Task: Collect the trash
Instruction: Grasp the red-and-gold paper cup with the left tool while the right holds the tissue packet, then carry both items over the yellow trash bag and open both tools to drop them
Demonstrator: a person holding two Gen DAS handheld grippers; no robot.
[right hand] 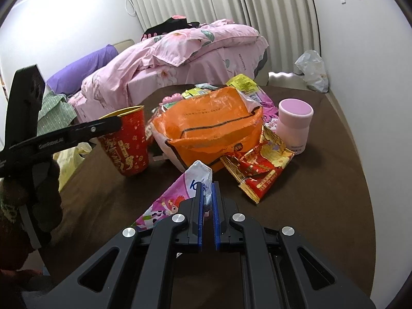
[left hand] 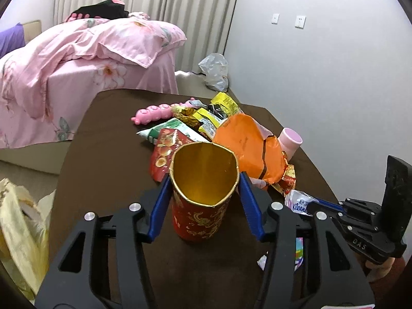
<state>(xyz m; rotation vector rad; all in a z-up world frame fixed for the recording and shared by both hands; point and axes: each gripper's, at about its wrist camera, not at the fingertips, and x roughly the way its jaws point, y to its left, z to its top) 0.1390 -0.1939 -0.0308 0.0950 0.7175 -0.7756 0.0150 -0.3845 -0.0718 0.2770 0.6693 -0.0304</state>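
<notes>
A red paper cup (left hand: 200, 206) with gold print and a gold inside stands upright on the brown table (left hand: 103, 154). My left gripper (left hand: 204, 182) is shut on it, one blue finger on each side near the rim. The cup also shows in the right wrist view (right hand: 126, 141). My right gripper (right hand: 208, 188) is shut on a white Kleenex tissue pack (right hand: 199, 175), which shows in the left wrist view (left hand: 300, 200). An orange plastic bag (right hand: 206, 126) and a red-gold wrapper (right hand: 257, 167) lie behind it.
A pink cup (right hand: 294, 126) stands at the right of the table. Green and yellow snack wrappers (left hand: 206, 121) and a pink toy (left hand: 154, 113) lie at the far side. A pink cartoon wrapper (right hand: 164, 206) lies under the right gripper. A yellow bag (left hand: 18, 231) hangs at the left. A pink bed (left hand: 77, 72) stands behind.
</notes>
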